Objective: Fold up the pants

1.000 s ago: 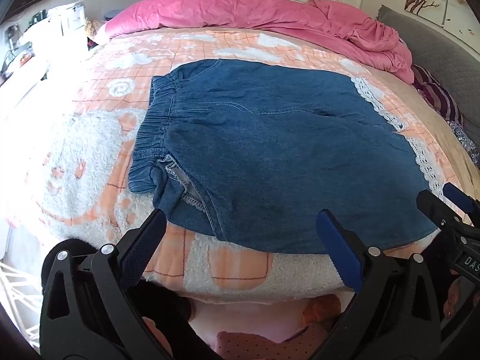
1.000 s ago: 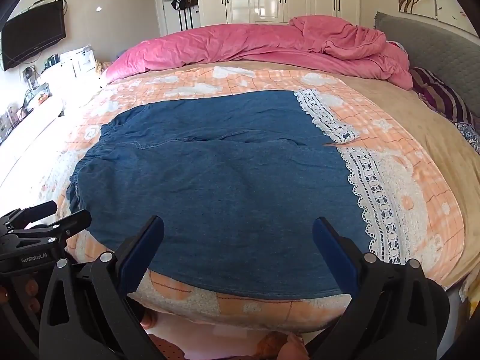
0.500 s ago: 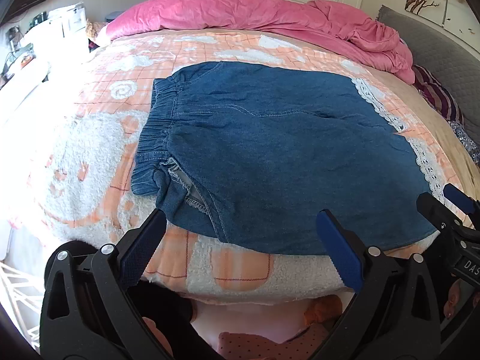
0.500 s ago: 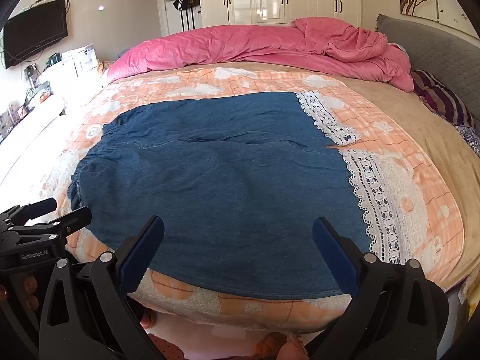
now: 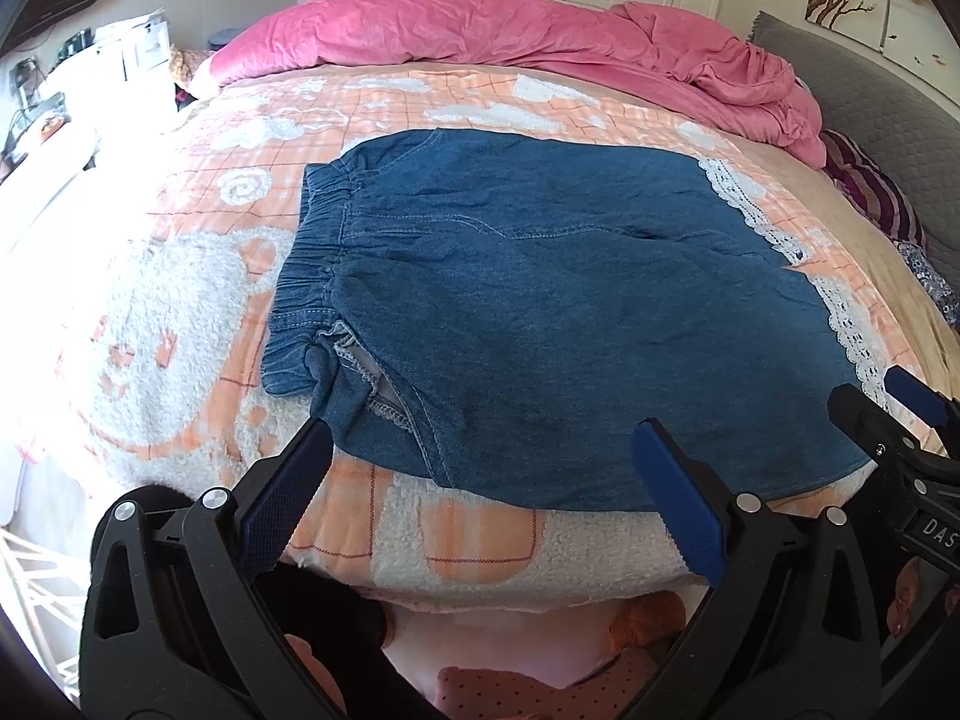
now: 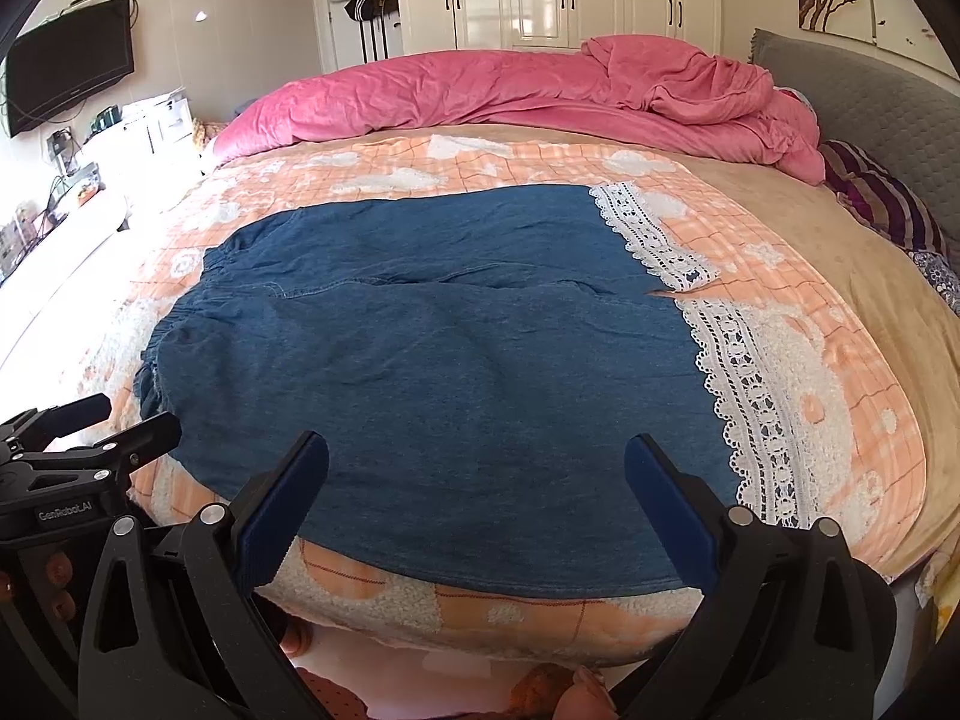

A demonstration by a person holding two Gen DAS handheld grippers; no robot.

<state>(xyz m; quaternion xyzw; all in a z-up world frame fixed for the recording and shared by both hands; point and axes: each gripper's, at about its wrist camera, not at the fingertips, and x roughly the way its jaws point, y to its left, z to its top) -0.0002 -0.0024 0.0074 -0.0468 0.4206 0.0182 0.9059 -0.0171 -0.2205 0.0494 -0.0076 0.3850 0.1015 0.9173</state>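
Pants [image 5: 558,324] lie flat on the bed [image 5: 180,300] just as before; I see my left hand-held gripper [image 5: 480,480] and right hand-held gripper [image 6: 477,486] both spread wide, grasping nothing.

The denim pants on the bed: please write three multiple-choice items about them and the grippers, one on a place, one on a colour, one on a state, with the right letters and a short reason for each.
1. Where is the elastic waistband of the denim pants?
A. at the left end
B. at the right end
C. under the pink duvet

2. What colour is the lace trim on the leg hems?
A. black
B. white
C. red

3. How are the grippers?
A. both shut on denim
B. one shut
C. both open, holding nothing

Answers: 1 A, the gathered band lies left. 2 B, the lace is white. 3 C, the left gripper and right gripper stand with fingers spread, gripping nothing.
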